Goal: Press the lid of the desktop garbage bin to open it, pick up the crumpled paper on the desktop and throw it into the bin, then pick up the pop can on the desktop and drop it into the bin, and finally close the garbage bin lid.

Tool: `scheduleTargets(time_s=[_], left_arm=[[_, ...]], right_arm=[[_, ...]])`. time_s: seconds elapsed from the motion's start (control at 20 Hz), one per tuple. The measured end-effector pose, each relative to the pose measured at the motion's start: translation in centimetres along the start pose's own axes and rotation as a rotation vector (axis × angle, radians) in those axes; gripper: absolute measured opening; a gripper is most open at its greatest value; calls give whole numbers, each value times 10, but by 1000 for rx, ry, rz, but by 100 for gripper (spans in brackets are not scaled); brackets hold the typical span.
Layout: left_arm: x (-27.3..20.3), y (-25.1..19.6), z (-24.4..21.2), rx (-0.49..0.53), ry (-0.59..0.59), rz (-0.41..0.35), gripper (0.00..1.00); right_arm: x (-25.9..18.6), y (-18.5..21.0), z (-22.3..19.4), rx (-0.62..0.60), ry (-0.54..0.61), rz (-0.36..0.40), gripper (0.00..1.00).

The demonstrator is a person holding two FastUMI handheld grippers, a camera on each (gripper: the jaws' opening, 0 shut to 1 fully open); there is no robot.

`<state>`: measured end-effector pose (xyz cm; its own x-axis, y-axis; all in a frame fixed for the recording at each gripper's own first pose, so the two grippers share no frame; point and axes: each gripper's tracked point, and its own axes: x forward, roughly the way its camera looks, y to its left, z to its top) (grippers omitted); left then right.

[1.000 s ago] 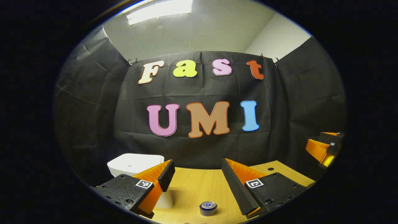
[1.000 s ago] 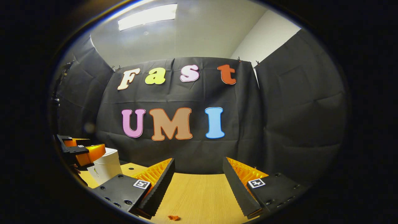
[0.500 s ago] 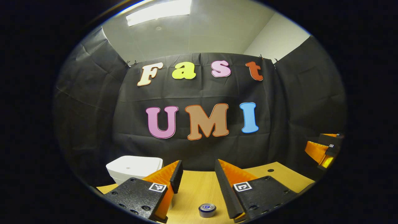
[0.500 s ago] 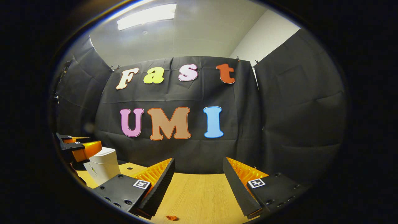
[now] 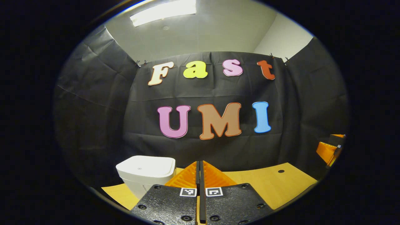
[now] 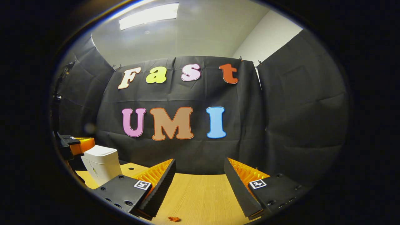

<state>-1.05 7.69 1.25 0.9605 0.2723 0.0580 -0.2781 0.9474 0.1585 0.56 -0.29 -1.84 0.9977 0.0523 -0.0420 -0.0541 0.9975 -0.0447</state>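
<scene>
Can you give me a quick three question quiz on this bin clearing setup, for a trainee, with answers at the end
1. True or false: the lid of the white garbage bin is down.
2. Multiple choice: how do the jaws of the left gripper stand? A) wide apart B) closed together on nothing C) clamped on the bin
3. Fill in: in the right gripper view, the small orange scrap lies on the wooden ____ in front of the right gripper, whose jaws are apart.

Key
1. True: the lid sits flat on the bin body.
2. B
3. Desktop.
</scene>
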Motion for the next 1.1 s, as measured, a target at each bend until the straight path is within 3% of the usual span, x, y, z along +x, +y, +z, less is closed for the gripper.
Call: scheduleTargets(time_s=[0.6,1.1], left_arm=[[60,128,-42,40,102,249,0],[100,176,-90,8,173,302,0]], right_arm=[[-4,8,-2,-28,9,-39,98],[-8,16,-4,-63,22,-79,98]])
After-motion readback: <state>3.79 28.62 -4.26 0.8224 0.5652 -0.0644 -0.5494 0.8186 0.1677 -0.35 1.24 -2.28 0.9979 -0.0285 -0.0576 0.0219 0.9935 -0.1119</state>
